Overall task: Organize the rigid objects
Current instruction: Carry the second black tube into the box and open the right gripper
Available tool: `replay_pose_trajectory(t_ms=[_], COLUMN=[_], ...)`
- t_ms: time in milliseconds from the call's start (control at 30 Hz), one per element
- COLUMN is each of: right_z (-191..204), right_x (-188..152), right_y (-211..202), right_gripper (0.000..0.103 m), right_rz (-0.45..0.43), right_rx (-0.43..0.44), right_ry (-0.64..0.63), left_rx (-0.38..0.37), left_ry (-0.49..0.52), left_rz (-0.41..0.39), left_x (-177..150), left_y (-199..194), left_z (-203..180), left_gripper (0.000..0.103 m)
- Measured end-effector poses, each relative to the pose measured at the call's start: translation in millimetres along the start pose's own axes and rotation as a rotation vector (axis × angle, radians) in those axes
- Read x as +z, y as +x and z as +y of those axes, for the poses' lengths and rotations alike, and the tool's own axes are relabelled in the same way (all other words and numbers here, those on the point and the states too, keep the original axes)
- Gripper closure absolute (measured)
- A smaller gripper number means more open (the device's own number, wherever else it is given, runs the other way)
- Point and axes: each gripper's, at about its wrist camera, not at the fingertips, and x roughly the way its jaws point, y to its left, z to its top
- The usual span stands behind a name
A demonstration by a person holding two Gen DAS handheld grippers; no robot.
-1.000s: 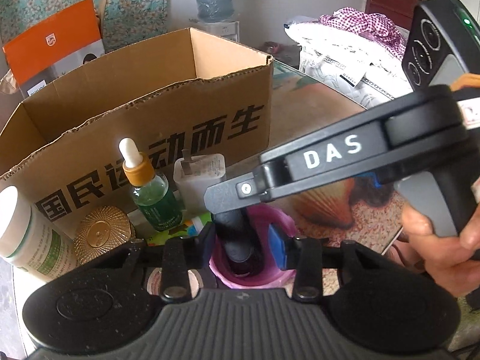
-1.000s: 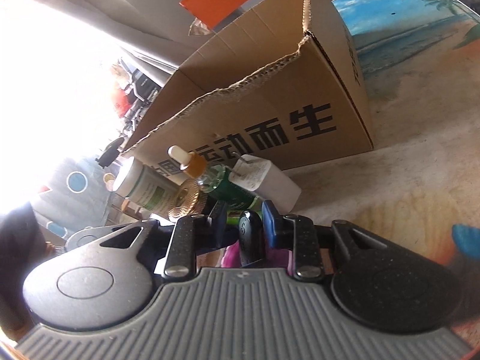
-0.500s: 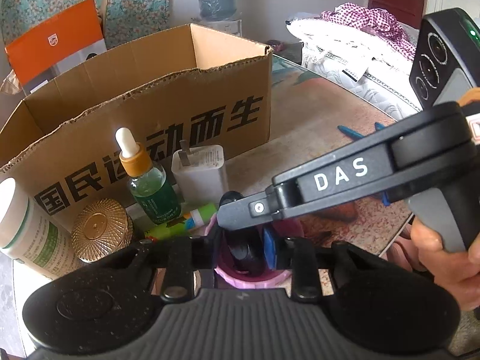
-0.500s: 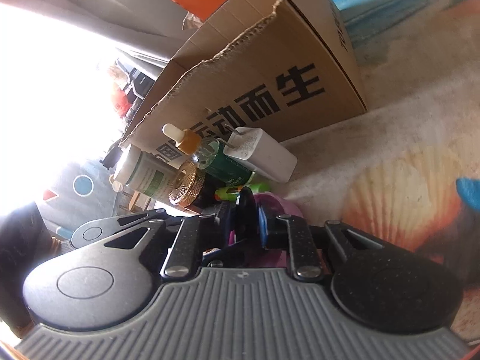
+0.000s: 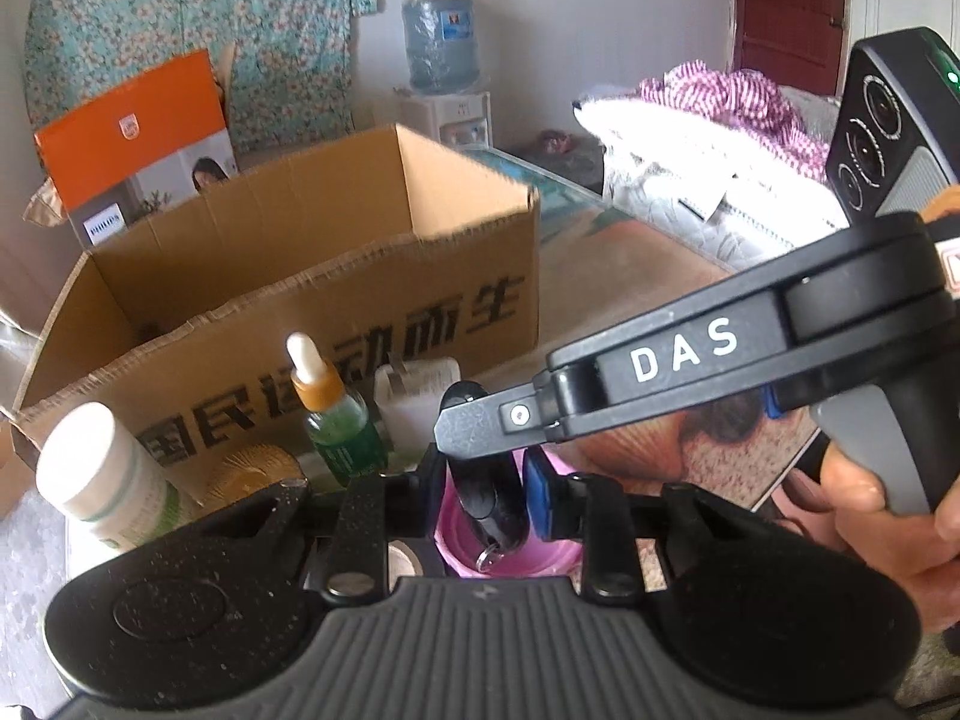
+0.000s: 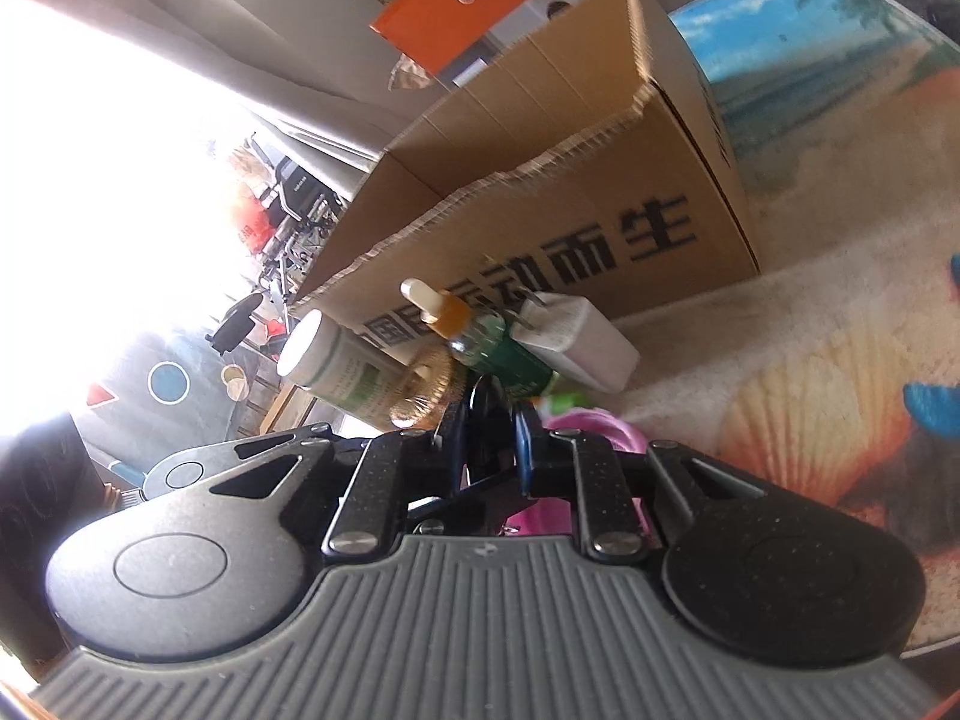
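Observation:
A black key fob (image 5: 489, 504) with a small metal ring at its lower end hangs just above a pink cup (image 5: 516, 558). My left gripper (image 5: 487, 489) is shut on the fob's sides with its blue pads. From the right, my right gripper (image 5: 465, 420) reaches in and is shut on the fob's top end. The right wrist view shows the fob (image 6: 483, 420) edge-on between the right gripper's (image 6: 489, 441) pads, with the pink cup (image 6: 591, 426) behind it. An open cardboard box (image 5: 336, 276) stands behind.
In front of the box stand a green dropper bottle (image 5: 339, 420), a white charger plug (image 5: 414, 396), a white bottle (image 5: 99, 480) and a gold ribbed lid (image 5: 258, 471). An orange carton (image 5: 132, 132) is behind the box. A hand (image 5: 882, 516) holds the right gripper's handle.
Both grippers closed tighter on the black fob and rose with it, so it sits higher over the pink cup and its ring now shows.

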Motion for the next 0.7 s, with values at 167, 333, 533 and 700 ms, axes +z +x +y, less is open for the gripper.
replay_pose_trajectory(t_ms=[167,333,533,700], right_z=[24,53,89,110], right_x=[12,33,71,114], right_y=[-13,-23,-16,11], right_gripper=[0.088,0.088,0.088,0.088], right_rz=[-0.036,-0.073,-0.087,-0.037], right_rx=[0.015,0.049,0.117,0.16], right_ry=[-0.05,-0.116,-0.205,-0.239], left_rx=[0.025,0.073,0.135,0.153], left_ry=[0.002,-0.007,-0.051,-0.115], left_rz=[-0.07,-0.134,-0.162,-0.121], left_x=[13,34,64,89], left_y=[-24,-48,-62,-53], left_z=[6,21,54,92], left_gripper=[0.074,0.074,0.074,0.073])
